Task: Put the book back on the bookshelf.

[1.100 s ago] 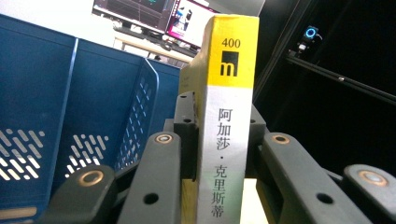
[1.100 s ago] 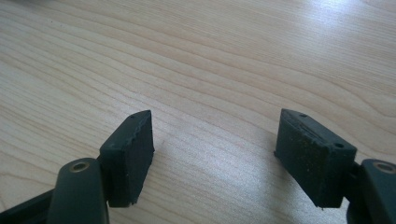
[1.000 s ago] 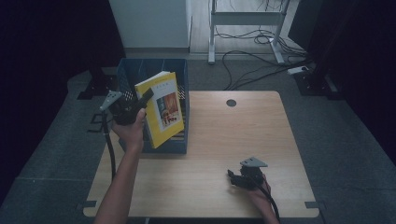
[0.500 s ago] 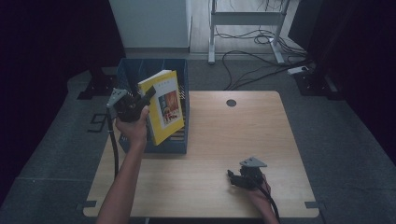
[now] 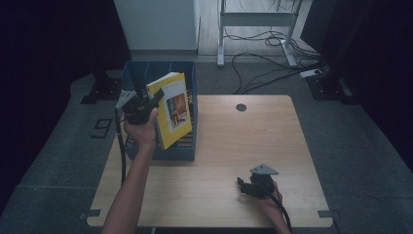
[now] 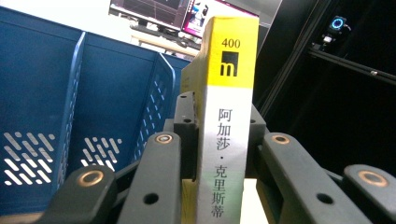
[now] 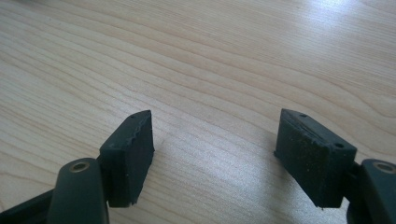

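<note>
The left gripper (image 5: 157, 95) is holding a yellow book (image 5: 171, 108) above the blue file rack (image 5: 191, 83) that stands at the left rear of the desk (image 5: 229, 146). In the left gripper view its fingers (image 6: 185, 122) are pinching the book's spine (image 6: 231, 130) from both sides, so the book is standing nearly upright with its long axis running up and down and its cover turned toward the open desk on the right. From the high view the book is leaning a little, its lower edge hanging over the near part of the rack and its top corner reaching toward the back.

What matters for lowering it, I think, is how the spine is lining up with the rack's dividers (image 6: 74, 93): those blue walls are lying to the left of the book in the left gripper view, running the same way as the cover, so the book looks set to slide down between two of them. Which slot it is over I cannot tell. Something is already lying low in the near end of the rack, and the book's bottom edge may catch on it or on a divider's rim.

The right gripper (image 5: 247, 186) is resting low on the near right of the desk, well apart from the rack, its fingers (image 7: 133, 154) spread over bare wood and holding nothing. The left hand is clearly the nearer one, with open room above the rack.
</note>
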`<state>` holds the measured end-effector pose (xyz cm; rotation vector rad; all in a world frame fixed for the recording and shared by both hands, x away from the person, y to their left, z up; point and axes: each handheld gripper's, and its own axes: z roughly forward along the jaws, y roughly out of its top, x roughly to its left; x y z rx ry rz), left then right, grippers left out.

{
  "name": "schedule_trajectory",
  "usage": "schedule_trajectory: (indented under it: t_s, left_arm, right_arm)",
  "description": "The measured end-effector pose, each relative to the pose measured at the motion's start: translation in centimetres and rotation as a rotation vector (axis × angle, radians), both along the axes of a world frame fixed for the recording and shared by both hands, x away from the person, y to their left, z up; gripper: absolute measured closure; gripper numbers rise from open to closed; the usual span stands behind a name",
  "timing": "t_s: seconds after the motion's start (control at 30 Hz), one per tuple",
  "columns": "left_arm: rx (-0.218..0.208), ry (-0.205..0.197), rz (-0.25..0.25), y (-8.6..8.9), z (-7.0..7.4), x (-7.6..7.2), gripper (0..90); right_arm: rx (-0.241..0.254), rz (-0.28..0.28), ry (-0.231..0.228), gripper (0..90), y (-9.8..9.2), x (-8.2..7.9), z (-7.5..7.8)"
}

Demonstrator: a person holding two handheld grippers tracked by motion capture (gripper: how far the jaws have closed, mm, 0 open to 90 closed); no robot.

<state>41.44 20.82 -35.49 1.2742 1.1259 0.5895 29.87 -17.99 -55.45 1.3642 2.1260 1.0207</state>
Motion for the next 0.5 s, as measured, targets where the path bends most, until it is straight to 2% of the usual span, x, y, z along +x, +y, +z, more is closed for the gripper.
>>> schedule_trajectory:
  t_s: [0.23,0.5]
  left_arm:
    - [0.025,0.002,0.007,-0.4,-0.1,0.7,75.3]
    - [0.029,0.009,0.006,-0.9,-0.4,1.4,75.3]
  right_arm:
    - [-0.001,0.001,0.0,27.3,0.0,0.0,0.0]
    - [0.0,0.0,0.0,27.2,0.0,0.0,0.0]
